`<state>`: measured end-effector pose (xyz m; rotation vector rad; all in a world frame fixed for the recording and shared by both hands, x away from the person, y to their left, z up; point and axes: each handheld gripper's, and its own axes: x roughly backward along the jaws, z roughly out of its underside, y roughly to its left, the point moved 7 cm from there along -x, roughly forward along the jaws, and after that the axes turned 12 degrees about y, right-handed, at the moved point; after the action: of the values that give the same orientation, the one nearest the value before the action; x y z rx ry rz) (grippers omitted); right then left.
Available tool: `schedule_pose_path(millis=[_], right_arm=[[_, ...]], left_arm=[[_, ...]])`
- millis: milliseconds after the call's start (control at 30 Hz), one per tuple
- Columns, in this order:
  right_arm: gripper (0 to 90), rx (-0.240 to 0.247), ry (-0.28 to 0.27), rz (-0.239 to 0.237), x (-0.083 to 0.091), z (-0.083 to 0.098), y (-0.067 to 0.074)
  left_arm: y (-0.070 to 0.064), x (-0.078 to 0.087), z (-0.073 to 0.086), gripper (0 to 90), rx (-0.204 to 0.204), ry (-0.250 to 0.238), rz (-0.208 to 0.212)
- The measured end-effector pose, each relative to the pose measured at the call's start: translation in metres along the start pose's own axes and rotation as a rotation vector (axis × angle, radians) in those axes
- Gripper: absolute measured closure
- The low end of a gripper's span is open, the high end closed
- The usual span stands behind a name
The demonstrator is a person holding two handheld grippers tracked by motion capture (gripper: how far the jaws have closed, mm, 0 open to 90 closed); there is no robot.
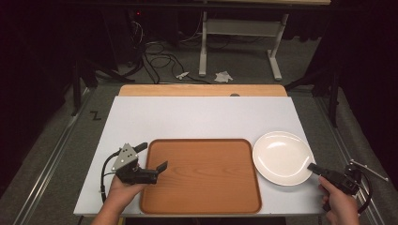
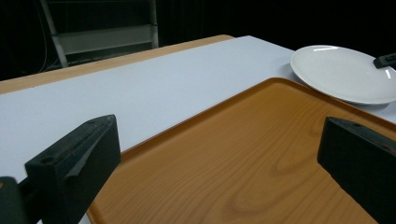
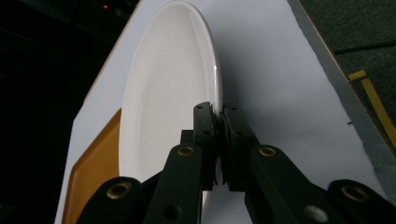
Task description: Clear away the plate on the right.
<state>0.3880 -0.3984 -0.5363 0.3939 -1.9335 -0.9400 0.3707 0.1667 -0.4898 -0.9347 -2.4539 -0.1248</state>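
The right gripper [image 1: 313,167] pinches the near-right rim of the plate [image 1: 280,154], which sits just right of the tray [image 1: 202,197]; the left gripper [image 1: 152,157] hangs spread over the tray's left edge.

Dark room; grey carpet [image 1: 56,140]; white desk frame [image 1: 239,33]; tangled cables [image 1: 157,56] behind

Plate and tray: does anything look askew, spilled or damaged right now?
Nothing stands out. The white plate looks whole and clean, with the right claw shut on its rim. The wooden tray lies flat and square on the table, undamaged.
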Motion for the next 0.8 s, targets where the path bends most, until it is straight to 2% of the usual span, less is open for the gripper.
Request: schedule_pose_path(millis=[133, 233, 433, 600, 800], right_arm=[[89.3, -0.023, -0.041, -0.034, 0.0046, -0.0019, 0.003], [89.4, -0.023, -0.057, -0.032, 0.0058, -0.0023, 0.004], [89.3, -0.036, -0.072, -0.034, 0.0069, -0.0018, 0.0053], [89.3, -0.058, -0.075, -0.066, 0.0093, -0.002, 0.0046], [89.3, -0.043, -0.078, -0.097, 0.011, -0.0019, 0.0092]], left_arm=[[0.0, -0.0003, 0.0002, 0.2, 0.003, 0.001, 0.001], [-0.0003, -0.0006, 0.0001, 0.2, 0.002, 0.0, 0.003], [-0.0001, -0.0002, -0.0001, 0.2, 0.003, -0.002, 0.003], [0.0007, 0.0005, -0.0005, 0.2, 0.007, -0.007, 0.003], [-0.0001, 0.0006, -0.0009, 0.2, 0.004, -0.013, 0.006]])
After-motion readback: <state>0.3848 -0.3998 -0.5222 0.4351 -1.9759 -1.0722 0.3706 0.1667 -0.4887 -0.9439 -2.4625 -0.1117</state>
